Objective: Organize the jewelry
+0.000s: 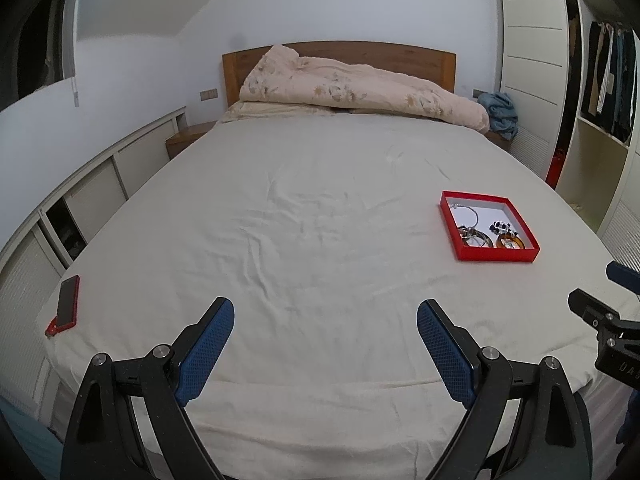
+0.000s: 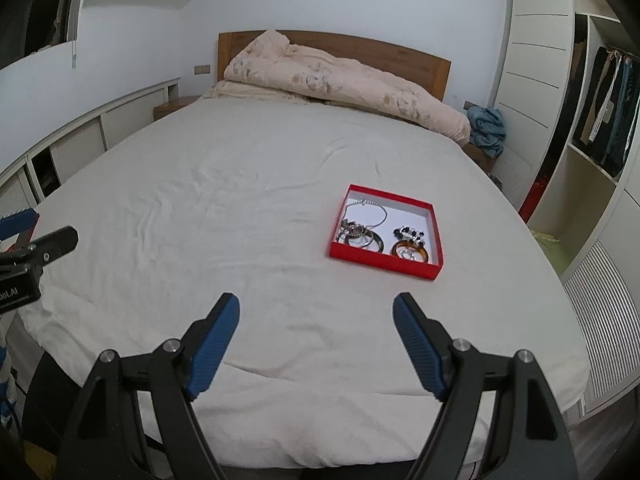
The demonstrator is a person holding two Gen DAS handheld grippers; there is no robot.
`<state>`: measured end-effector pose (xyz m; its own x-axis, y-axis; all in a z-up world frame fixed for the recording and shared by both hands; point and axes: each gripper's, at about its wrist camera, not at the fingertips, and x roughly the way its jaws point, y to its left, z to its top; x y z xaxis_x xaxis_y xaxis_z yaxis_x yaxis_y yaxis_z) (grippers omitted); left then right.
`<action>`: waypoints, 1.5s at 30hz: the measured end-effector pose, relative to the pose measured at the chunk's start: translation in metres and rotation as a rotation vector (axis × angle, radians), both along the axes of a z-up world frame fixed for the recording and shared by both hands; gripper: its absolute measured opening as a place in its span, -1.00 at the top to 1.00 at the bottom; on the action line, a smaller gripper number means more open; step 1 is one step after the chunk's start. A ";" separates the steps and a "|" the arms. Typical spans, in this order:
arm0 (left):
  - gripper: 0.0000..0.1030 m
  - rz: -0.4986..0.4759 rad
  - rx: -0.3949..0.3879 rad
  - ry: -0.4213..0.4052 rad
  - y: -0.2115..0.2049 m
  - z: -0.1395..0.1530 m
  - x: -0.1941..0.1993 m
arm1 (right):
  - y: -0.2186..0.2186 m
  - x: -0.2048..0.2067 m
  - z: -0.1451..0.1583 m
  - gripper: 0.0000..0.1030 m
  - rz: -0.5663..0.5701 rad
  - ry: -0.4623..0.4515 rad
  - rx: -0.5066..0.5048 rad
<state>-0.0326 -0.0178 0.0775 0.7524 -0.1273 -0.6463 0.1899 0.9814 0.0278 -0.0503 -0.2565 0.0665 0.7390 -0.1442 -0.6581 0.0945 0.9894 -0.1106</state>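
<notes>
A red tray (image 2: 434, 240) sits on the bed (image 2: 240, 220), ahead and slightly right of the right gripper (image 2: 316, 316), well apart from both tools. Inside lie a thin silver chain (image 2: 374, 210), a cluster of metal bangles (image 2: 362, 238), an amber bangle (image 2: 410, 254) and a black-and-white beaded piece (image 2: 408, 234) — all likely light and slippery, the chain limp and prone to tangling. The bangles look stiff, best pinched across the rim. The left gripper (image 1: 325, 320) and the right one both hover over the near sheet, jaws spread wide and empty.
</notes>
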 end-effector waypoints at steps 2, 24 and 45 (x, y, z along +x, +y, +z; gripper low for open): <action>-0.78 -0.001 -0.003 0.001 0.001 -0.001 0.001 | 0.001 0.001 -0.002 -0.52 -0.001 0.009 -0.002; -0.78 0.001 -0.016 0.019 0.009 -0.007 0.004 | 0.004 0.000 -0.006 -0.52 -0.015 0.026 -0.010; -0.78 0.001 -0.018 0.027 0.009 -0.011 0.004 | 0.004 0.000 -0.008 -0.52 -0.013 0.031 -0.009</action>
<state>-0.0288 -0.0089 0.0669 0.7347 -0.1386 -0.6641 0.1893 0.9819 0.0045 -0.0507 -0.2521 0.0588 0.7164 -0.1594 -0.6792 0.1038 0.9871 -0.1221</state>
